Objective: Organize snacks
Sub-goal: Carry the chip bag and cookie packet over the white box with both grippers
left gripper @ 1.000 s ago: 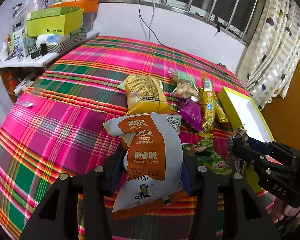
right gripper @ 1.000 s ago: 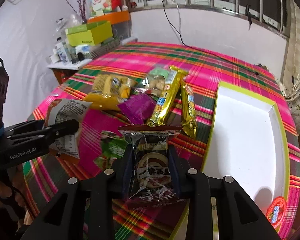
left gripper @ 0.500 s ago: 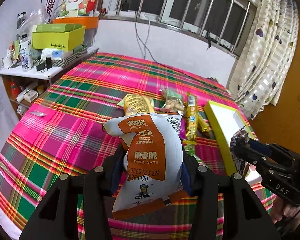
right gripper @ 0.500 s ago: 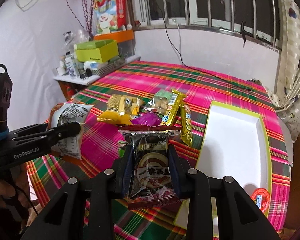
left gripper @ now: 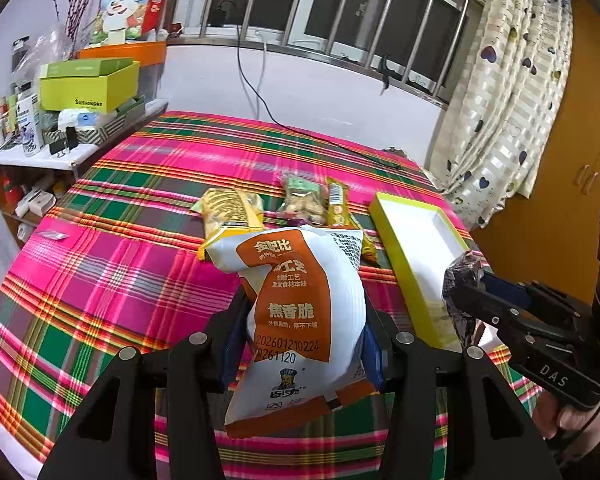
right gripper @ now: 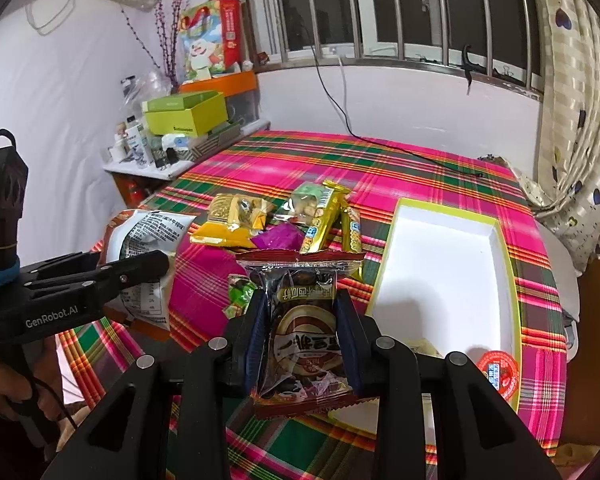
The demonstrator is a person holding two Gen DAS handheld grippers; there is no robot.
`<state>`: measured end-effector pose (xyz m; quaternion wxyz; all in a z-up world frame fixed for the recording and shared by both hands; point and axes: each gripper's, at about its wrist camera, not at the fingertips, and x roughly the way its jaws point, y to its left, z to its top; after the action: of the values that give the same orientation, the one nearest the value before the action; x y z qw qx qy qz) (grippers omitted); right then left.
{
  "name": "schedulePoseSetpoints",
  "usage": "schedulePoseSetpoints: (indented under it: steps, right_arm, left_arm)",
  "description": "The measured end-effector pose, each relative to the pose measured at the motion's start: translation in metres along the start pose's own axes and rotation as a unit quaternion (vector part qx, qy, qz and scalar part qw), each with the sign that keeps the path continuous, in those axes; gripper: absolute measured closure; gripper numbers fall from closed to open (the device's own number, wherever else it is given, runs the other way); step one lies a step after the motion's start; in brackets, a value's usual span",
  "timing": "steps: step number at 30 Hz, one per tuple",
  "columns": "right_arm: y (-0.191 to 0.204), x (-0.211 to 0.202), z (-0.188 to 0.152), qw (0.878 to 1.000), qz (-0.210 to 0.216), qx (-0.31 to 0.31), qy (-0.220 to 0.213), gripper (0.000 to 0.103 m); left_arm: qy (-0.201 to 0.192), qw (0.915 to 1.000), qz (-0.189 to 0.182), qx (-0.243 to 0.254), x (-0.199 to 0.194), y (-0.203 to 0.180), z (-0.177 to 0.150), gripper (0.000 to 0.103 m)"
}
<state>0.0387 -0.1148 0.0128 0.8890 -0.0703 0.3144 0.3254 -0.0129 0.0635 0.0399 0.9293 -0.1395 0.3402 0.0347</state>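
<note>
The left gripper (left gripper: 300, 344) has its jaws clamped on the white-and-orange snack bag (left gripper: 300, 312), held up off the plaid cloth (left gripper: 112, 280) — and that bag blocks a good part of the pile behind it. Only the tops of the yellow packet (left gripper: 230, 212), the clear nut pack (left gripper: 302, 200) and the gold bar (left gripper: 337, 202) peek over its upper edge; the purple packet (right gripper: 278, 236) is seen properly only from the right wrist view.

The right gripper (right gripper: 300, 340) has its jaws gripping the dark brown snack pouch (right gripper: 304, 328), lifted above the near corner of the white tray (right gripper: 504, 264) with the yellow-green rim. The pouch covers the tray's near-left corner, and a green packet (right gripper: 240, 294) is half hidden behind the left finger. A round red sticker (right gripper: 498, 370) sits at the tray's near right — its print is too small to read.

The tray floor is mostly bare white, and it lies close to the right edge of the cloth. Left of the pile, a wide stretch of plaid runs free to the cluttered side shelf (left gripper: 32, 156). A black cable (right gripper: 380, 140) trails across the far end.
</note>
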Motion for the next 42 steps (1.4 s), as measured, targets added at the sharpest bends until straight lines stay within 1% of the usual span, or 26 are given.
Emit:
schedulePoseSetpoints:
  steps: [8, 15, 21, 25, 31, 42]
  right_arm:
    - [-0.016, -0.011, -0.008, 1.000, -0.010, 0.019, -0.007, 0.072]
    - [-0.040, -0.026, -0.018, 0.999, -0.028, 0.043, -0.013, 0.072]
    - [-0.064, -0.041, -0.030, 0.996, -0.052, 0.067, -0.015, 0.072]
    - [-0.080, -0.049, -0.037, 0.994, -0.068, 0.085, -0.016, 0.072]
    - [-0.095, -0.054, -0.042, 0.991, -0.083, 0.102, -0.017, 0.072]
    - [-0.104, -0.047, -0.035, 0.990, -0.084, 0.108, -0.018, 0.072]
  left_arm:
    - [0.009, 0.9996, -0.021, 0.016, 0.003, -0.019, -0.003, 0.054]
    - [0.019, 0.9981, -0.048, 0.033, 0.008, -0.040, -0.006, 0.054]
    - [0.030, 0.9963, -0.068, 0.045, 0.013, -0.055, -0.009, 0.054]
    - [0.035, 0.9953, -0.076, 0.050, 0.015, -0.061, -0.010, 0.054]
    - [0.040, 0.9939, -0.085, 0.057, 0.016, -0.068, -0.012, 0.054]
    - [0.047, 0.9927, -0.092, 0.062, 0.021, -0.071, -0.012, 0.054]
